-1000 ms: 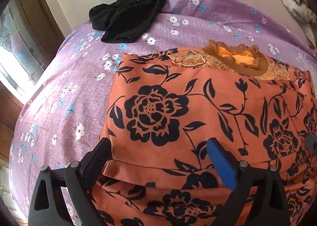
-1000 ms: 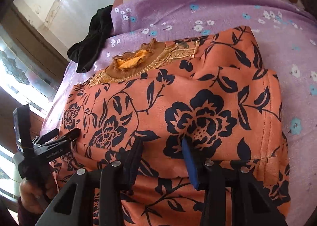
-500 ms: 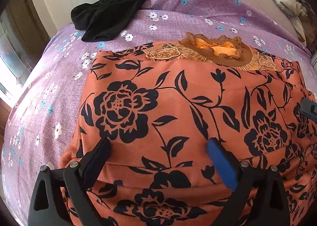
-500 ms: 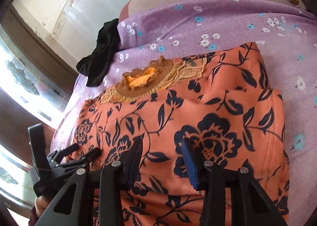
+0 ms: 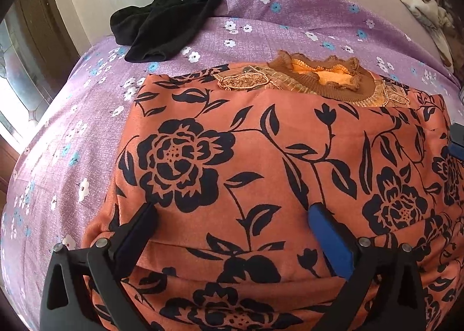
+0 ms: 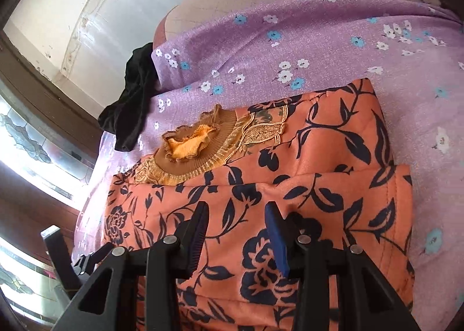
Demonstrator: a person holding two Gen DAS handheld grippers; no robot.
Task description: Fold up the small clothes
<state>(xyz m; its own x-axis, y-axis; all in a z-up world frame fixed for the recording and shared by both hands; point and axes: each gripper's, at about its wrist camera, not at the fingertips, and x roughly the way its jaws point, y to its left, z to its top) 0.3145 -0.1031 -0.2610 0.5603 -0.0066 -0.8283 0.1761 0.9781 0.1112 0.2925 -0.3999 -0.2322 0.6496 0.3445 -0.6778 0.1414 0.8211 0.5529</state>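
An orange garment with black flowers point(image 5: 261, 157) lies folded on the purple flowered bedsheet point(image 5: 72, 142), its brown ruffled collar point(image 5: 324, 78) at the far edge. My left gripper point(image 5: 232, 215) is open, its fingers wide apart just above the near fold of the cloth. The garment also shows in the right wrist view point(image 6: 319, 171). My right gripper point(image 6: 236, 212) is open with a narrower gap, low over the cloth and holding nothing. The left gripper's body shows at the lower left of the right wrist view point(image 6: 75, 261).
A crumpled black garment point(image 5: 168, 17) lies at the far left edge of the bed, also in the right wrist view point(image 6: 130, 99). A patterned blanket point(image 5: 429, 6) lies at the far right. A wall and window stand to the left.
Both grippers have drawn back and risen a little from the garment, which looks smaller and further in the right view. The cloth stays folded and lies still.
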